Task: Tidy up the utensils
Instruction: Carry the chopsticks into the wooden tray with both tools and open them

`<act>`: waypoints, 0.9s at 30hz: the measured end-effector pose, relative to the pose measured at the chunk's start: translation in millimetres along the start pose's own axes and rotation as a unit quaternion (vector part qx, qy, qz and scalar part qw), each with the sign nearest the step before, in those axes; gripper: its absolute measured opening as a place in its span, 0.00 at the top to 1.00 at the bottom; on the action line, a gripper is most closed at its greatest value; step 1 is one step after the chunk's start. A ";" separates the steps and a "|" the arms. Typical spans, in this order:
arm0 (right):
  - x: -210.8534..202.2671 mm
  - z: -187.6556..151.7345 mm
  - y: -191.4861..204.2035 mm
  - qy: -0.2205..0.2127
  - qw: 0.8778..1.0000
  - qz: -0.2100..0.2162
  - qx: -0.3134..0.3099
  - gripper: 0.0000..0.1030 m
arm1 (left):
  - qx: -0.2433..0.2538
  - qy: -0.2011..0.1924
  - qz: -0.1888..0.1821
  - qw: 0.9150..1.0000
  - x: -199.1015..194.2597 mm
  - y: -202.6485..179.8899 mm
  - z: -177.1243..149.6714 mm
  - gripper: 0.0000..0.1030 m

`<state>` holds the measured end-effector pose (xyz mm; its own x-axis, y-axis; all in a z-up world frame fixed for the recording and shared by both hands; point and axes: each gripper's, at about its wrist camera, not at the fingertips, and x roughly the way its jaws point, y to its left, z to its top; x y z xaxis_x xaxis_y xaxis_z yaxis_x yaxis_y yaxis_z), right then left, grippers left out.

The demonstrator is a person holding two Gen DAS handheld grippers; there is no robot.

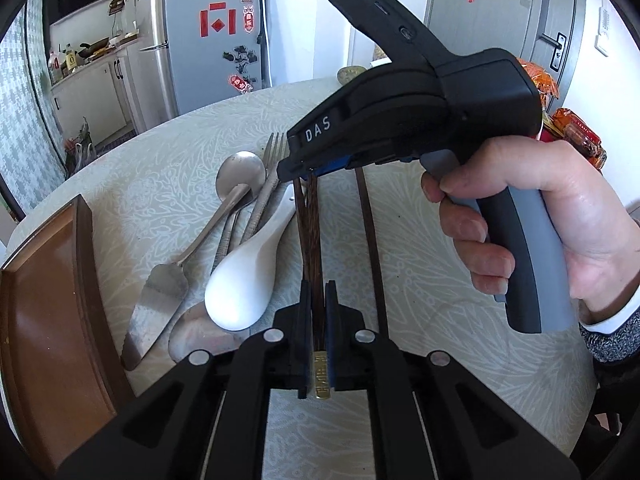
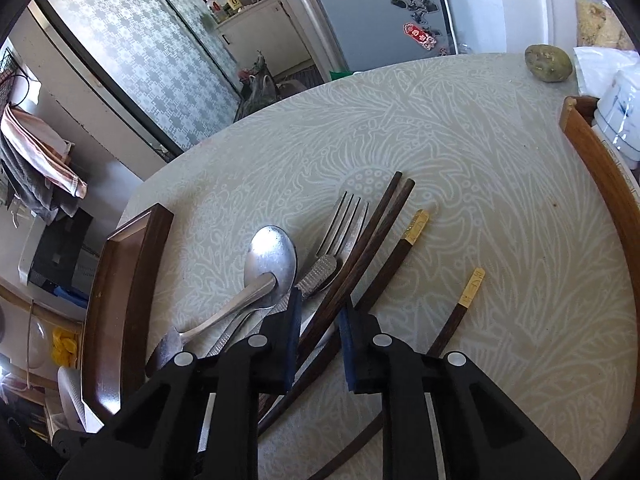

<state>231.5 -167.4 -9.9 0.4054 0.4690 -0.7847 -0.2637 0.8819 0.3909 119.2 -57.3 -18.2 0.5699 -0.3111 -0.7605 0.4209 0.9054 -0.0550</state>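
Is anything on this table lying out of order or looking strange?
Yes. The utensils lie in a loose overlapping heap: the metal spoon, fork and white spoon cross one another, and the chopsticks are scattered, while the wooden tray beside them shows no utensils.

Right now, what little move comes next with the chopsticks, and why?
Probably shut the right gripper on the chopsticks. The left gripper already pinches their gold-tipped end, while the right one's pads straddle the pair with gaps showing. Holding both ends should keep them together for lifting toward the tray.
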 end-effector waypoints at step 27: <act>21.0 -3.6 216.2 0.006 0.990 0.044 -0.130 0.85 | -0.082 -0.059 0.063 0.993 -117.0 103.4 -71.9 0.93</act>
<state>179.9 32.9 56.4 0.3597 0.5419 -0.7596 -0.5153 0.7940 0.3225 45.3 93.5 18.6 0.6935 -0.2153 -0.6875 0.2263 0.9711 -0.0759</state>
